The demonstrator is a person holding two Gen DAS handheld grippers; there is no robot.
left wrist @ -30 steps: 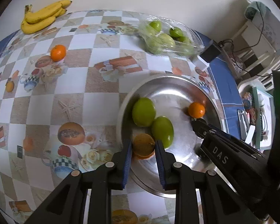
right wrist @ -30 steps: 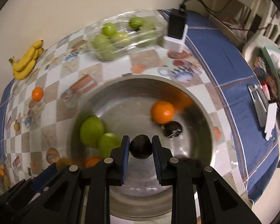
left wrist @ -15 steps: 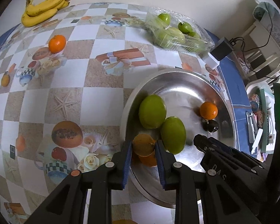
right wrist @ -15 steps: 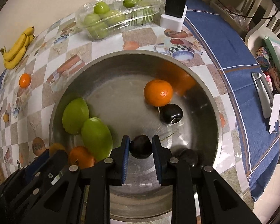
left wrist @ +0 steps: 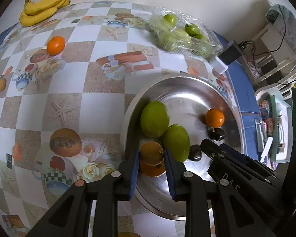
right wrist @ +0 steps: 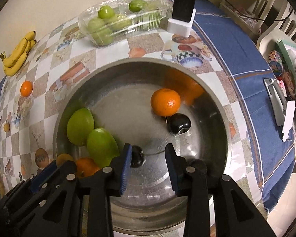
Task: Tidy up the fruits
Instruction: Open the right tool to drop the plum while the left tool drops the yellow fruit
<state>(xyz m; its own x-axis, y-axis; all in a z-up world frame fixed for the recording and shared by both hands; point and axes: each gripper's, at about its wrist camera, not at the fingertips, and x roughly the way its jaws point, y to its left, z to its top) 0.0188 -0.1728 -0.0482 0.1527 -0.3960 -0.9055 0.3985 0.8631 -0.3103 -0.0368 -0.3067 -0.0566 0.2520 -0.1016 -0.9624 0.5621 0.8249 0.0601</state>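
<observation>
A steel bowl [left wrist: 187, 83] [right wrist: 140, 65] holds two green mangoes [left wrist: 155, 118] [right wrist: 80, 126], an orange [left wrist: 215, 118] [right wrist: 165, 102] and a dark plum [left wrist: 216, 134] [right wrist: 178, 126]. My left gripper [left wrist: 151, 156] is shut on a brownish-orange fruit [left wrist: 151, 153] over the bowl's near rim, above another orange [left wrist: 153, 169]. My right gripper [right wrist: 148, 152] is open over the bowl; a second dark plum [right wrist: 136, 156] lies in the bowl by its left finger [right wrist: 126, 158].
On the patterned tablecloth lie a bunch of bananas [left wrist: 43, 6] [right wrist: 17, 55], a loose orange [left wrist: 55, 42] [right wrist: 26, 88] and a clear plastic box of green fruit [left wrist: 179, 33] [right wrist: 120, 25]. A black charger on a white block [right wrist: 182, 13] stands behind the bowl.
My right gripper opened and let go of the dark plum, which now lies in the bowl. My left gripper stays shut on its fruit and has moved a little over the bowl.
</observation>
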